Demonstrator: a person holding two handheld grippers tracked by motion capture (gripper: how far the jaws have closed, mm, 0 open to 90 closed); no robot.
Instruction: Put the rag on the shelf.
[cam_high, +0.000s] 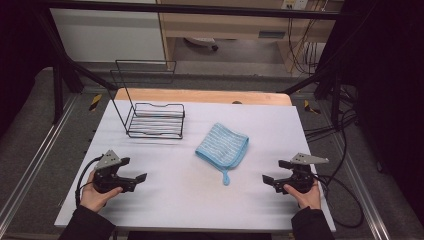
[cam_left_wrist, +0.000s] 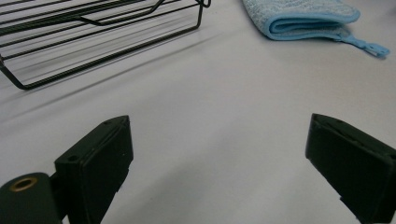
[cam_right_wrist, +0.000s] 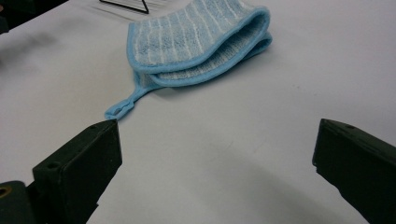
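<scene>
A folded blue cloth (cam_high: 222, 145) lies on the white table (cam_high: 190, 200) at about mid-width, its hanging loop (a thin blue tab) pointing toward the near edge. A black wire rack (cam_high: 152, 116) stands to its far left. The left hand-held gripper (cam_high: 134, 170) rests near the left edge, jaws wide apart and holding nothing. The right hand-held gripper (cam_high: 274, 171), near right, is likewise spread wide and empty, well apart from the cloth.

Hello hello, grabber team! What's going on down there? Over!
Left gripper and right gripper open, holding nothing. Folded blue cloth flat on the table between them, untouched. Wire rack stands apart; path clear.
</scene>
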